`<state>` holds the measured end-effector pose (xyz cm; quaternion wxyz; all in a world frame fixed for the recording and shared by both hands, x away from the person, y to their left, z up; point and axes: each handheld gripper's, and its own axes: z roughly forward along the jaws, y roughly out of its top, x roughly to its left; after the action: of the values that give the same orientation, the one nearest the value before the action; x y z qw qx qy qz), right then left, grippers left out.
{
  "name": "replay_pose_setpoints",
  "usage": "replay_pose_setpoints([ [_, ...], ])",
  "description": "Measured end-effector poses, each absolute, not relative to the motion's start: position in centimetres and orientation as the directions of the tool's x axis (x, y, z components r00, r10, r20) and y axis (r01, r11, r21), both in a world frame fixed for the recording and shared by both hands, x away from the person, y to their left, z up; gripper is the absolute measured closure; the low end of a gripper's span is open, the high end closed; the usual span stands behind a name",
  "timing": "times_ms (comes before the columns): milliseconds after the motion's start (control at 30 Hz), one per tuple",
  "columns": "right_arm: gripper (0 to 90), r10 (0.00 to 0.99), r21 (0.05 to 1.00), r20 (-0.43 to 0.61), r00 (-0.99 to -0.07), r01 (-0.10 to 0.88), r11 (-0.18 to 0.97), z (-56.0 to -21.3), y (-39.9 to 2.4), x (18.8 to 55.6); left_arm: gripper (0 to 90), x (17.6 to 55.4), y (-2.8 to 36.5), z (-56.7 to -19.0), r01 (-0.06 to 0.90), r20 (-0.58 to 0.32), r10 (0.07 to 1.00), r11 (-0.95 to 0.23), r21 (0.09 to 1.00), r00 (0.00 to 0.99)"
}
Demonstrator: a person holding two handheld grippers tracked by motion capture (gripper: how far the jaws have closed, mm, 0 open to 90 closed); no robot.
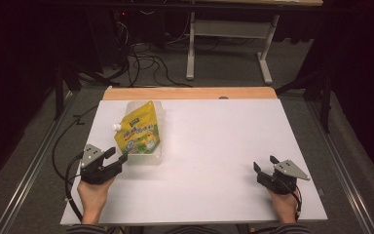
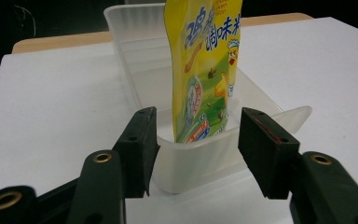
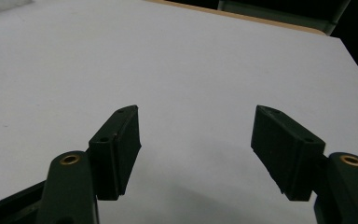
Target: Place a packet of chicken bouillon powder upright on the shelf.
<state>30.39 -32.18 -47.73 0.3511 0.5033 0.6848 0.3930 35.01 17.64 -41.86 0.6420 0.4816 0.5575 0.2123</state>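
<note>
left gripper [image 2: 193, 149] open at tray [image 2: 200, 161] end, yellow pouch [image 2: 205, 70] inside, right gripper [image 3: 196, 149] open

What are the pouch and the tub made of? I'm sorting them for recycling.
The pouch looks like glossy printed plastic film: it bends softly and carries bright print, with a white spout. The tub seems to be frosted, translucent plastic: the table shows dimly through its matte walls.

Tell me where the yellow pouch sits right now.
In the high view the yellow pouch stands in the clear plastic container at the table's left side, just beyond the open left gripper.
</note>
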Motion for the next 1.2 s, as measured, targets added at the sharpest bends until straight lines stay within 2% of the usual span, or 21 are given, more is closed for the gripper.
replay_pose_setpoints([
  [333,33.2,0.964,0.892,-0.088,-0.251,0.412,0.189,-47.7,-32.2,30.4,43.4,33.5,16.8,-42.2,0.269,-0.521,0.795,0.452,0.851,0.311],
  [533,33.3,0.964,0.890,-0.084,-0.253,0.416,0.187,-47.7,-32.2,30.5,42.8,32.6,15.6,-42.4,0.274,-0.496,0.797,0.420,0.865,0.346],
  [933,33.3,0.965,0.895,-0.081,-0.249,0.407,0.180,-47.7,-32.2,30.3,41.0,31.5,12.0,-43.5,0.306,-0.484,0.768,0.382,0.872,0.419],
  [1100,33.2,0.964,0.902,-0.079,-0.252,0.394,0.177,-47.7,-32.3,30.2,39.0,31.5,10.5,-43.8,0.360,-0.502,0.755,0.369,0.857,0.422],
  [1200,33.4,0.965,0.905,-0.073,-0.253,0.390,0.170,-47.7,-32.4,30.2,38.8,31.2,9.6,-43.7,0.348,-0.494,0.745,0.363,0.864,0.448],
])
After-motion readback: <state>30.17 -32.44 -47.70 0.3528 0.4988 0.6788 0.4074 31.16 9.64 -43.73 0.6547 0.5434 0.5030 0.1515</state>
